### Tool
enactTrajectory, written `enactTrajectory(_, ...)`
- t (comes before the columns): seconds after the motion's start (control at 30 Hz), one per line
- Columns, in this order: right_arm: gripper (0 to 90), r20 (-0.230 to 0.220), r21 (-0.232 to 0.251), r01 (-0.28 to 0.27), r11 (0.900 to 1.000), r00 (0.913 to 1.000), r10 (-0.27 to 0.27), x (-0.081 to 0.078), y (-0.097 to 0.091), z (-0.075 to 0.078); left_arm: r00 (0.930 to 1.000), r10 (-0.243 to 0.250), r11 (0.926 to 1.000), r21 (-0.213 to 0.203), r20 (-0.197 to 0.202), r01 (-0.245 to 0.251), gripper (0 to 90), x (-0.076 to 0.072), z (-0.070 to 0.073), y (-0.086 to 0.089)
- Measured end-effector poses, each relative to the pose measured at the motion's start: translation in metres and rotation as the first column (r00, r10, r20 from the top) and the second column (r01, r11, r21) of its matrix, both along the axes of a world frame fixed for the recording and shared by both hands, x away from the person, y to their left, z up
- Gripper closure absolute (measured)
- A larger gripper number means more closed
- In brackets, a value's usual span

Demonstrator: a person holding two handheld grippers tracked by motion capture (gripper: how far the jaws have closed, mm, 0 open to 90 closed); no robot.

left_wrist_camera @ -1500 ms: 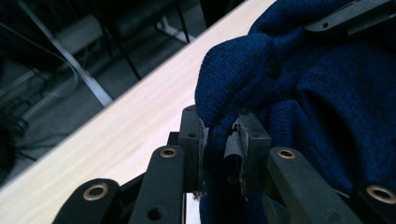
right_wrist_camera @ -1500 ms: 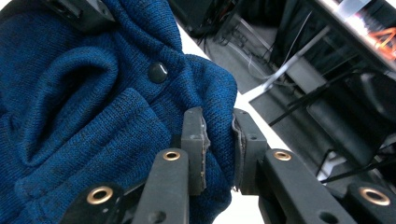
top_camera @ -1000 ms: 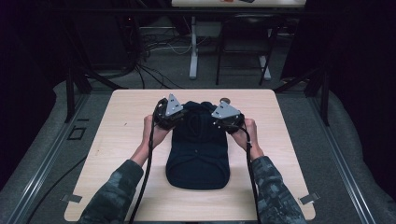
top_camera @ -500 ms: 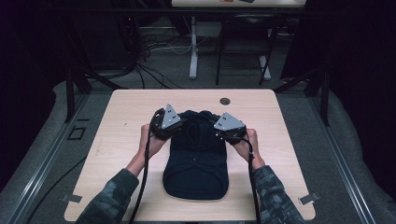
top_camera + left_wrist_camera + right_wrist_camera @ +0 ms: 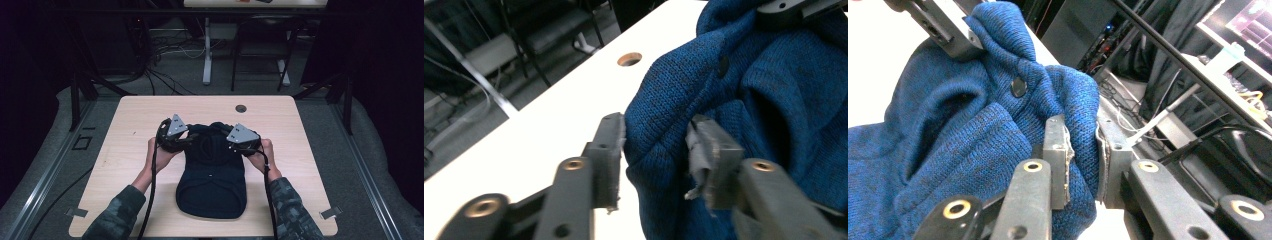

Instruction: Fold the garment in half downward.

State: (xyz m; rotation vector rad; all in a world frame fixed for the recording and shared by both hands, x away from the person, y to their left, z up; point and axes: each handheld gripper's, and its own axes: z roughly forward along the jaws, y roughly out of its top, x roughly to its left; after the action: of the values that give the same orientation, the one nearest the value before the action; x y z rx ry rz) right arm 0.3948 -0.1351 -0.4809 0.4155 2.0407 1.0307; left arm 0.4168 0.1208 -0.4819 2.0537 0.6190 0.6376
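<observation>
Blue knit sweater (image 5: 212,175) mid-table (image 5: 135,120), top pulled nearer than before; left gripper (image 5: 654,150) fingers just been opening, cloth loose between; right gripper (image 5: 1083,160) pinching sweater; fold likely being set down.

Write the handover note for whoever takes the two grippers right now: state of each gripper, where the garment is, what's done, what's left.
Left gripper: jaws have just been opening; a fold of the blue knit garment sits between them, pads no longer pressing it.
Right gripper: shut on a fold of the garment near its button.
Garment: lies mid-table, its lower part flat toward the person, its far end bunched up between the two grippers.
Done: far end gathered inward from both sides.
Left: likely free the left gripper, release the right, then flatten or finish the fold; the intended final shape cannot be told from here.
</observation>
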Motion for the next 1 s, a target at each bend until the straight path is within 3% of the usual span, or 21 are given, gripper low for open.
enactTrajectory(0.03, 78.1, -0.003, -0.002, -0.003, 1.0, 1.0, 0.003, 0.0, 0.0, 0.0, 0.9998, 0.006, 0.9999, -0.009, -0.021, -0.006, 49.2, 0.0, -0.001, 0.003)
enactTrajectory(0.2, 78.1, 0.008, -0.01, -0.019, 0.9998, 0.9998, 0.019, 0.0, 0.002, 0.001, 0.999, 0.02, 0.9985, -0.05, -0.039, -0.022, 32.0, -0.005, 0.0, 0.01)
enactTrajectory(0.4, 78.0, 0.01, -0.014, -0.023, 0.9996, 0.9997, 0.023, 0.0, 0.002, 0.001, 0.9967, 0.033, 0.9943, -0.099, -0.074, -0.04, 27.0, -0.015, 0.002, 0.017)
enactTrajectory(0.53, 78.0, 0.015, -0.016, -0.026, 0.9995, 0.9996, 0.026, 0.0, 0.001, 0.003, 0.9905, 0.007, 0.9946, -0.102, -0.137, -0.022, 41.7, -0.038, -0.011, 0.012)
enactTrajectory(0.57, 78.0, 0.015, -0.016, -0.026, 0.9995, 0.9996, 0.026, 0.0, 0.001, 0.003, 0.9905, 0.007, 0.9946, -0.102, -0.137, -0.022, 45.1, -0.038, -0.011, 0.012)
enactTrajectory(0.6, 78.0, 0.011, -0.012, -0.03, 0.9995, 0.9995, 0.03, 0.0, 0.001, 0.003, 0.9886, 0.002, 0.9951, -0.097, -0.15, -0.017, 45.1, -0.042, -0.016, 0.01)
enactTrajectory(0.67, 78.0, 0.015, -0.017, -0.029, 0.9994, 0.9994, 0.03, -0.001, 0.002, 0.004, 0.981, -0.009, 0.9974, -0.071, -0.194, -0.005, 56.3, -0.054, -0.03, 0.003)
enactTrajectory(0.7, 78.0, 0.018, -0.02, -0.029, 0.9994, 0.9994, 0.029, -0.001, 0.002, 0.005, 0.981, -0.009, 0.9974, -0.071, -0.194, -0.005, 59.0, -0.054, -0.03, 0.003)
enactTrajectory(0.73, 77.9, 0.02, -0.02, -0.029, 0.9994, 0.9994, 0.029, -0.001, 0.002, 0.005, 0.9759, -0.017, 0.9988, -0.048, -0.217, 0.007, 63.4, -0.057, -0.039, 0.0)
enactTrajectory(0.9, 77.9, 0.022, -0.023, -0.036, 0.9991, 0.9991, 0.036, -0.001, 0.003, 0.006, 0.9582, -0.017, 0.9996, -0.028, -0.286, 0.009, 80.7, -0.059, -0.069, -0.008)
enactTrajectory(0.93, 77.9, 0.022, -0.025, -0.035, 0.9991, 0.9991, 0.036, 0.0, 0.003, 0.006, 0.9582, -0.017, 0.9996, -0.028, -0.286, 0.009, 83.3, -0.059, -0.069, -0.008)
enactTrajectory(1.0, 77.9, 0.024, -0.019, -0.032, 0.9993, 0.9992, 0.033, 0.001, 0.003, 0.005, 0.9532, 0.012, 0.9999, -0.006, -0.302, -0.014, 88.5, -0.057, -0.082, -0.015)
